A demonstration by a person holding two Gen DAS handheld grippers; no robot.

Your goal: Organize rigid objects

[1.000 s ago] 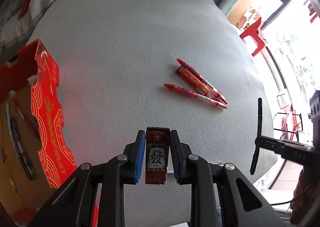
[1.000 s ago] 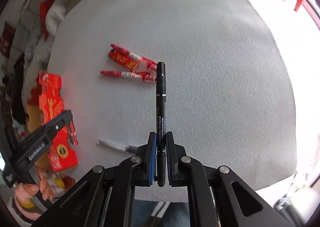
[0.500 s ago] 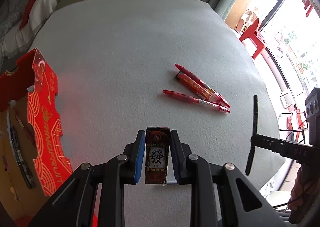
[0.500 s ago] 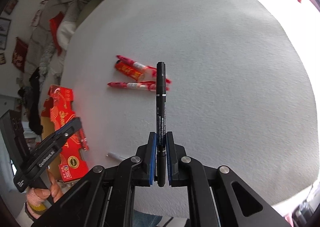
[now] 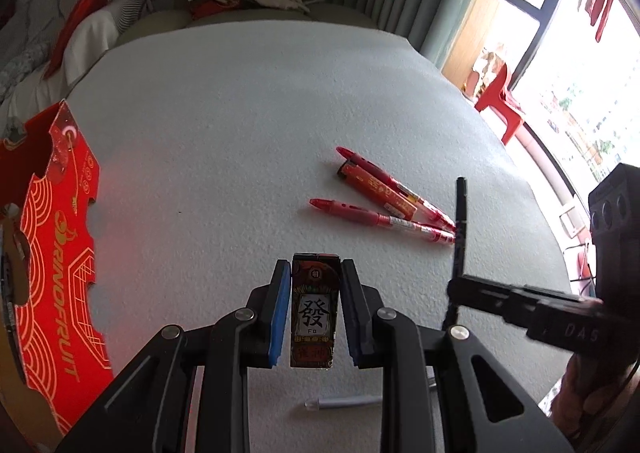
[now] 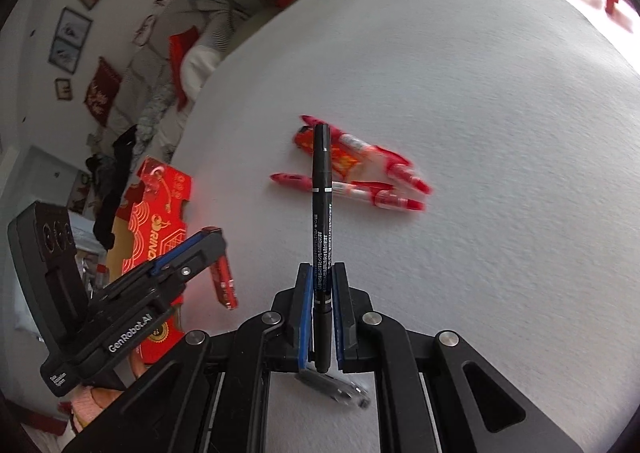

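Left gripper [image 5: 314,309]: jaws narrow, clamped on the lighter [image 5: 315,311], a small red-and-black case printed with a Chinese character. Held above the table [image 5: 240,113], label up.

Right gripper [image 6: 321,313]: jaws narrow, clamped on the marker [image 6: 321,213], black, gripped near its lower end, most of its length sticking out forward.

Box [image 5: 60,253]: red cardboard, open, at 9 o'clock in the left view, near the table edge. Judged to be the destination.

Red pens [image 5: 384,205]: two pens and one orange tube, lying loose together at 1 o'clock of the lighter, not yet collected.

Clear pen [image 5: 344,402]: lying on the table under the left gripper, at 6 o'clock.

Risks, as judgement:
- Marker held far from its middle; a quick swing could pivot it in the pads and drop it.
- The long free end could strike the box flap or the left gripper, which sits close at 9 o'clock in the right view.
- Lighter is smooth and held by its narrow sides; a loosened squeeze lets it slide out short of the box.
- Both grippers heading for one box could collide at the opening.
- Clear pen is pale against the cloth and easily overlooked.
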